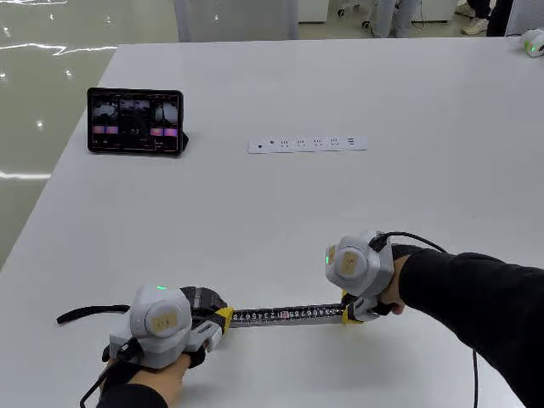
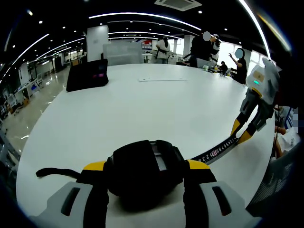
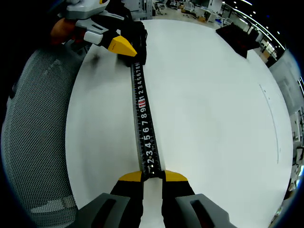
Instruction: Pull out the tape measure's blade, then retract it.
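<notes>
While left tongs (image 2: 146, 166) clamp the tape measure (image 1: 204, 300), right tongs (image 3: 153, 176) pinch its blade (image 3: 144, 123), stretched flat rightward.

Three cameras looking at one white table (image 1: 357, 195)
The headset camera is looking forward and down from the near edge, reaching as far as the tablet (image 1: 135, 121). The gripper cameras are sitting low and close, facing each other along the blade (image 3: 144, 123): the left one is looking over the case (image 2: 145, 171) at the right gripper (image 2: 240, 134), the right one at the left gripper (image 3: 124, 45).
</notes>
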Motion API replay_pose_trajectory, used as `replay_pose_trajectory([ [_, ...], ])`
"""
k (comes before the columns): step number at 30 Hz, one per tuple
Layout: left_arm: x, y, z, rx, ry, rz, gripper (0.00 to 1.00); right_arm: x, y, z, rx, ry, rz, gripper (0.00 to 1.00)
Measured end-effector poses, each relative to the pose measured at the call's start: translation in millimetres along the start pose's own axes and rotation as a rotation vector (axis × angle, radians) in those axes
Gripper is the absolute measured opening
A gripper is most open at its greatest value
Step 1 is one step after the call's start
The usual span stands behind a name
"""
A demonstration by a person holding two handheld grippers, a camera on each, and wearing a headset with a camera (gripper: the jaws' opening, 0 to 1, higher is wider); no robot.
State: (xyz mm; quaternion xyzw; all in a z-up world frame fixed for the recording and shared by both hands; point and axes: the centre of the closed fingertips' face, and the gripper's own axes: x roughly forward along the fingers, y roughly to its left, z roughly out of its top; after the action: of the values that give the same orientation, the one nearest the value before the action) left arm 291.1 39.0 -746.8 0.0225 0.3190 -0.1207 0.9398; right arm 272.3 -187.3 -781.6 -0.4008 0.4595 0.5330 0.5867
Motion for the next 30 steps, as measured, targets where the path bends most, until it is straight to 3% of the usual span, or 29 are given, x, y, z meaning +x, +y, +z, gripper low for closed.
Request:
replay_pose_trajectory([
  [30,0.8,-1.2,-0.4,0.006,0.009,0.001,0.6,3.1,2.9,12.3,-0.011,-0.005,0.0,0.1],
])
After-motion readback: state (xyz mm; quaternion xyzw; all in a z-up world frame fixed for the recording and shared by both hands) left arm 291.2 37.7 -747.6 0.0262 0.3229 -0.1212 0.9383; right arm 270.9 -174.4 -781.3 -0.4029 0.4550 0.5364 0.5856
